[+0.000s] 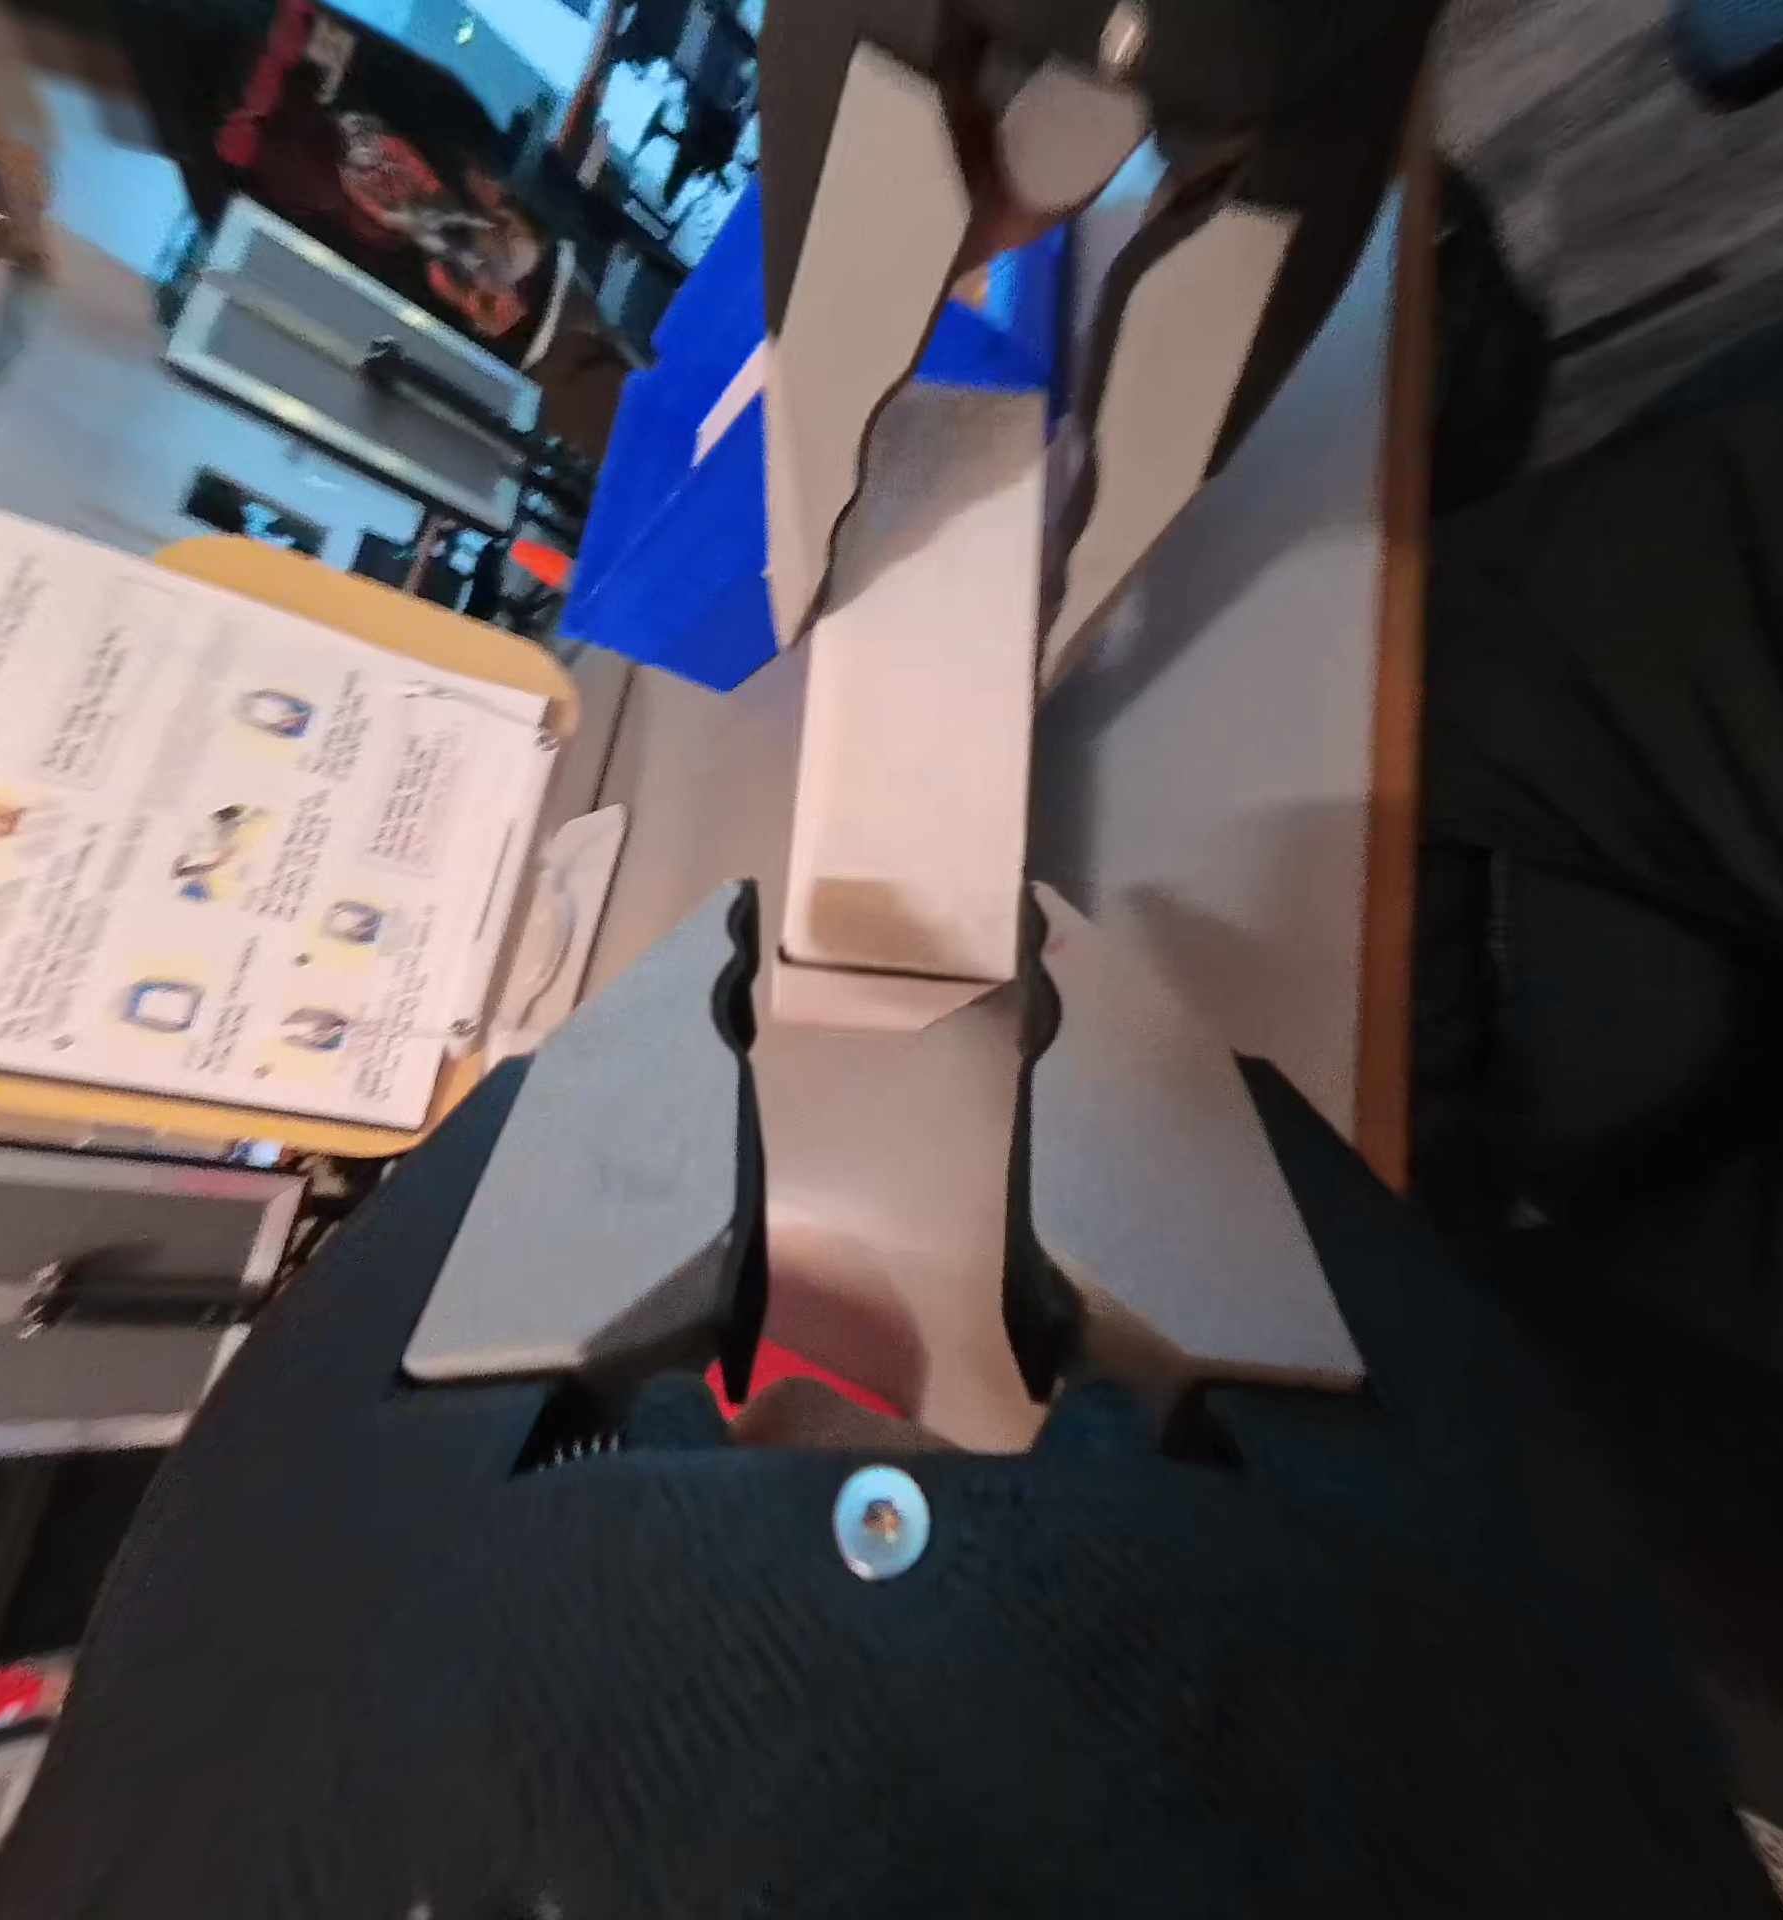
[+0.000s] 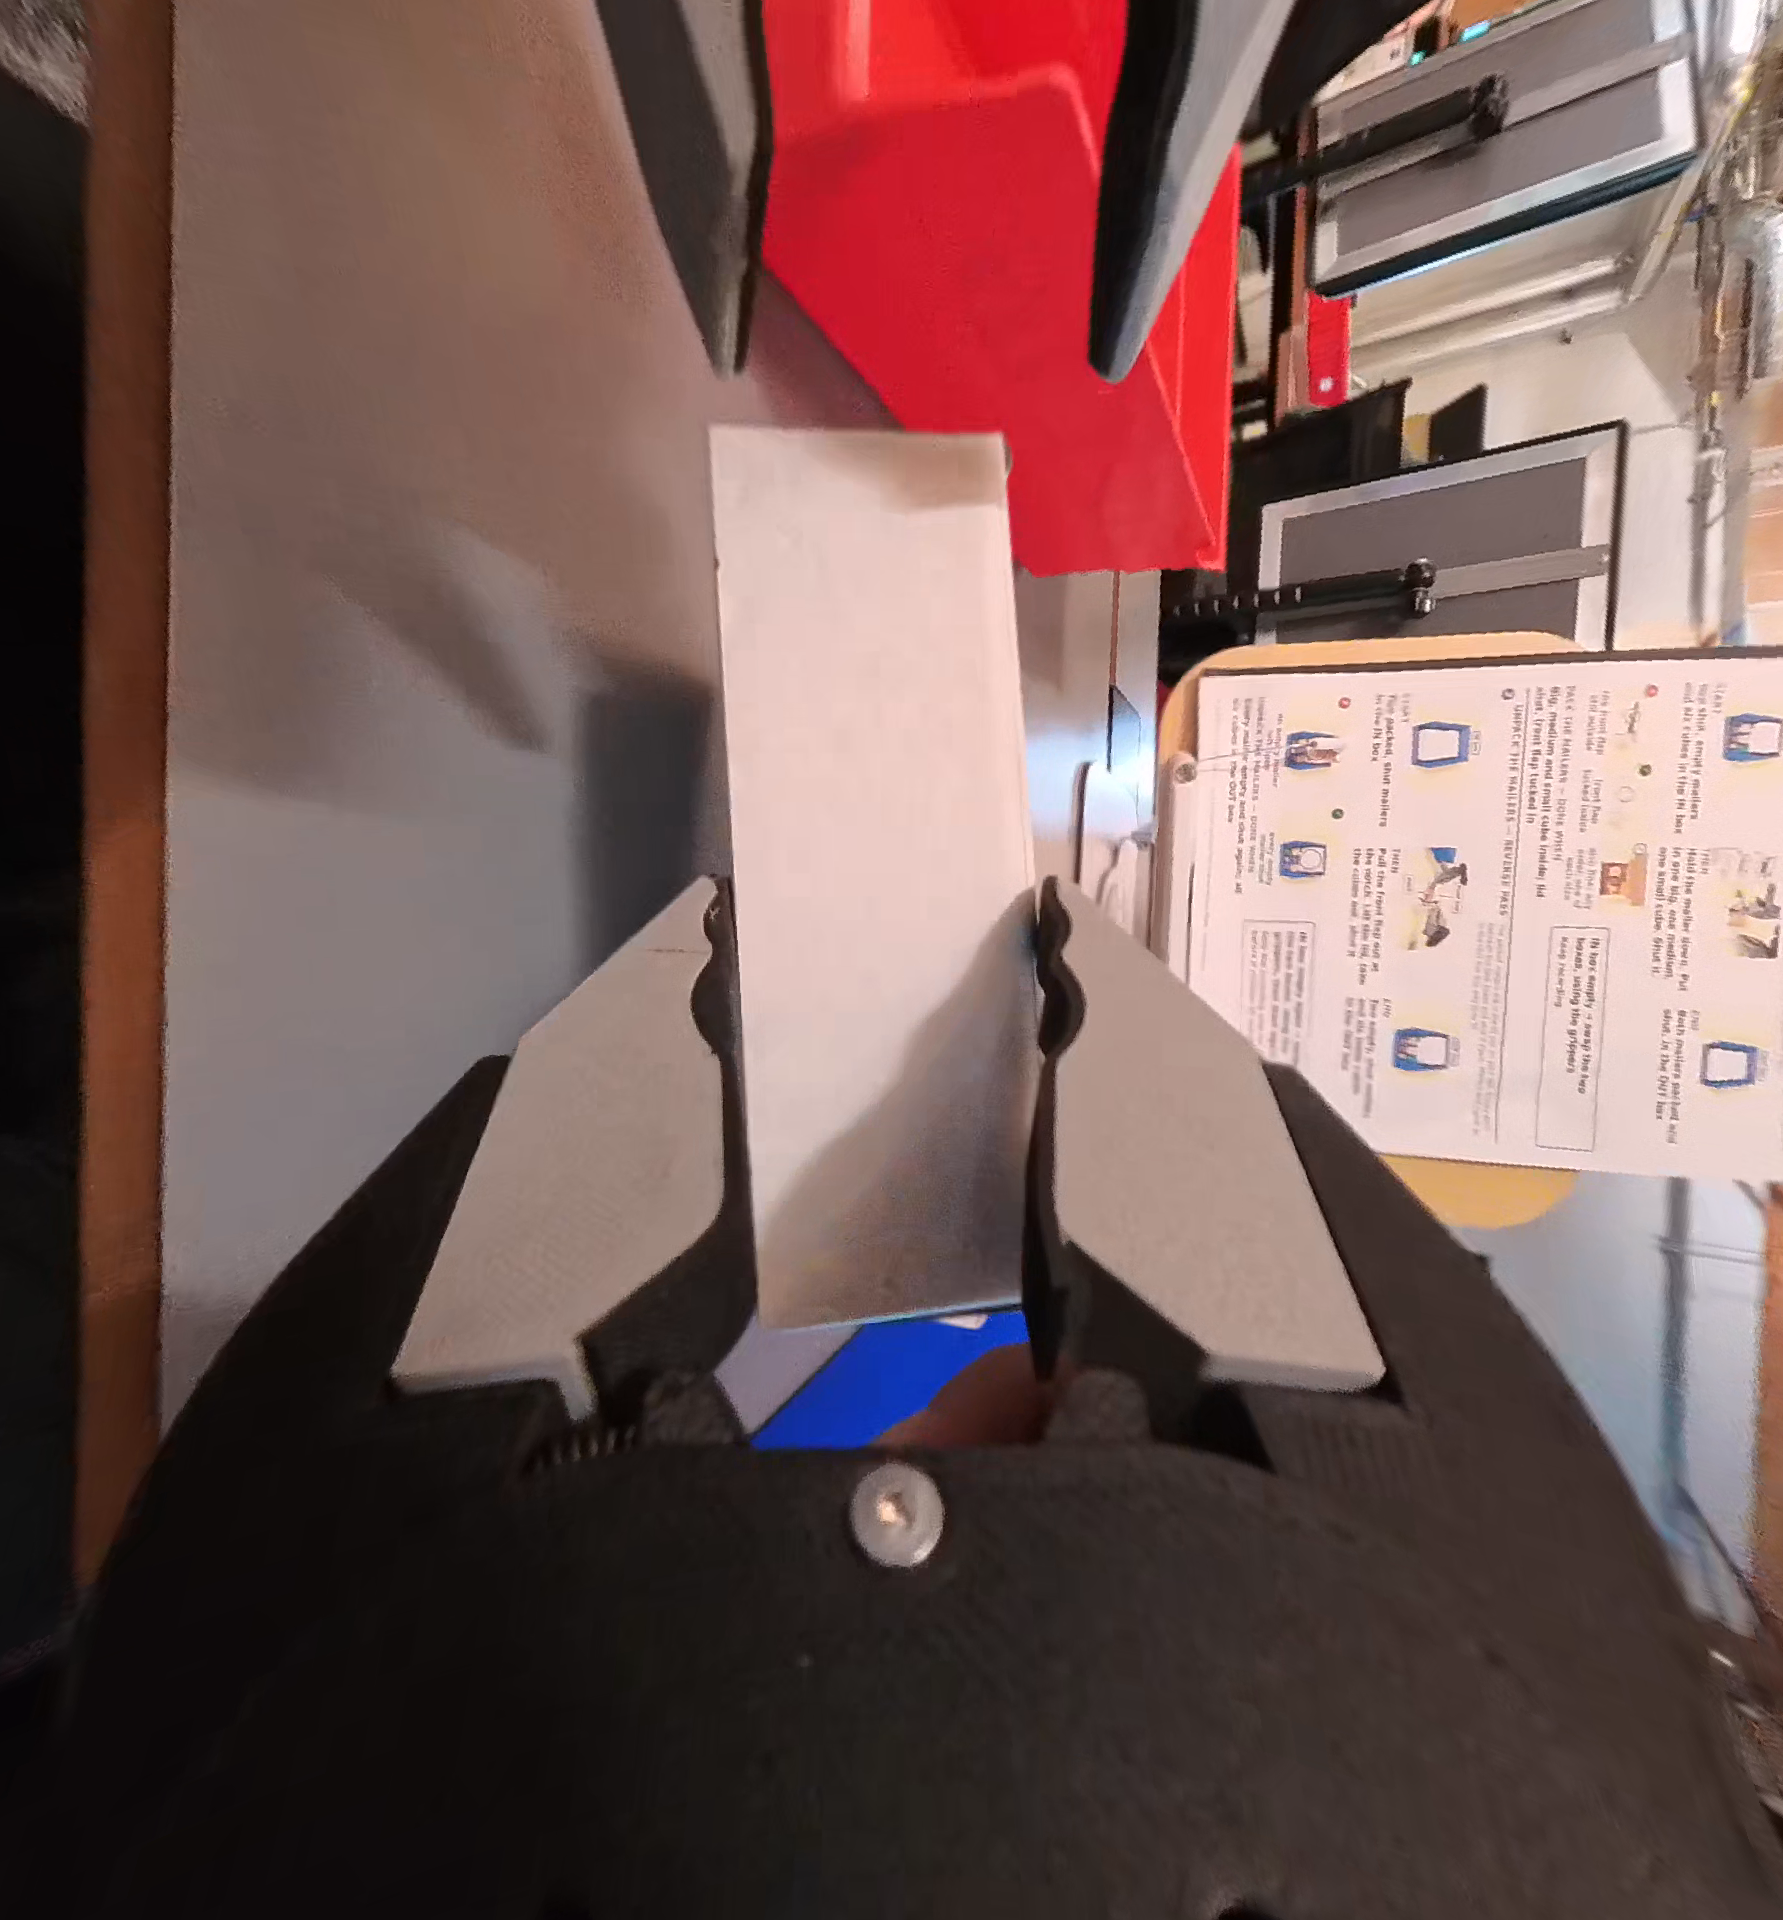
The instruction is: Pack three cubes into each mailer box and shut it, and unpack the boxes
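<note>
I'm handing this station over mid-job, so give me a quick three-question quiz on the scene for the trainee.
1. True or false: the right gripper is shut on the white mailer box.
2. In the right wrist view, what colour is the bin behind the left gripper? A blue, B red, C green.
3. What lies on the tan board to the right of the box in that view?

Key: 1 true. 2 B, the red bin. 3 a printed sheet with pictures.
</note>
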### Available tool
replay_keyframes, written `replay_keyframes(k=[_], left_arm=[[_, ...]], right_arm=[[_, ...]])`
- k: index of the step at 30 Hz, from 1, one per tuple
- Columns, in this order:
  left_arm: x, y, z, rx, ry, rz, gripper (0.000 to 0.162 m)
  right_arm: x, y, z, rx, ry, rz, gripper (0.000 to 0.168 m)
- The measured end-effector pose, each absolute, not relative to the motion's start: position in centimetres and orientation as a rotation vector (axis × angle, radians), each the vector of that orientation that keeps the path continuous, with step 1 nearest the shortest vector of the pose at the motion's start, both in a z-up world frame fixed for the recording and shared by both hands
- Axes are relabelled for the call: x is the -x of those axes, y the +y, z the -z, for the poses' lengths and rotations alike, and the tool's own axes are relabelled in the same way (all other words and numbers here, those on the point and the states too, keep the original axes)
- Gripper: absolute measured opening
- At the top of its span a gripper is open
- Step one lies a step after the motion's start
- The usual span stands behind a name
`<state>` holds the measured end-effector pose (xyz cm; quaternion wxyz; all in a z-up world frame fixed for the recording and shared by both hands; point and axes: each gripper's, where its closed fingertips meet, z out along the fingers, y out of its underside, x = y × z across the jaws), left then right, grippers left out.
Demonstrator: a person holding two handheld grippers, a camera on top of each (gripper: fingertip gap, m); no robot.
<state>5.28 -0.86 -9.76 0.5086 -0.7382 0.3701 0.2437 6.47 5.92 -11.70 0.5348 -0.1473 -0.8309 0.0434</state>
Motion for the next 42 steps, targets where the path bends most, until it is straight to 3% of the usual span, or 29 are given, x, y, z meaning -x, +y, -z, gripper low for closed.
replay_keyframes(k=[4,11,12,15,21,35,42], left_arm=[[-4.0,-0.3,11.7,1.87,0.872,-0.613,0.071],[-4.2,2.5,12.3,1.791,0.86,-0.665,0.083],[-4.6,2.5,12.6,1.785,0.885,-0.64,0.074],[-5.6,2.2,12.8,1.777,0.949,-0.59,0.071],[-7.4,1.7,11.5,1.736,0.978,-0.542,0.07],[-11.3,0.2,10.9,1.633,1.161,-0.511,0.067],[-9.4,0.5,5.7,1.505,0.913,-0.621,0.061]], right_arm=[[-7.5,5.4,10.9,0.387,-2.007,-0.243,0.056],[-9.4,3.1,9.6,0.383,-2.052,-0.52,0.056],[-9.6,3.2,9.7,0.383,-2.059,-0.518,0.056],[-9.6,4.1,10.5,0.393,-2.075,-0.435,0.055],[-8.6,5.2,10.8,0.373,-2.007,-0.215,0.059],[-8.5,2.7,11.4,0.12,-1.966,-0.201,0.063],[-8.5,5.3,6.8,0.209,-1.775,-0.277,0.062]])
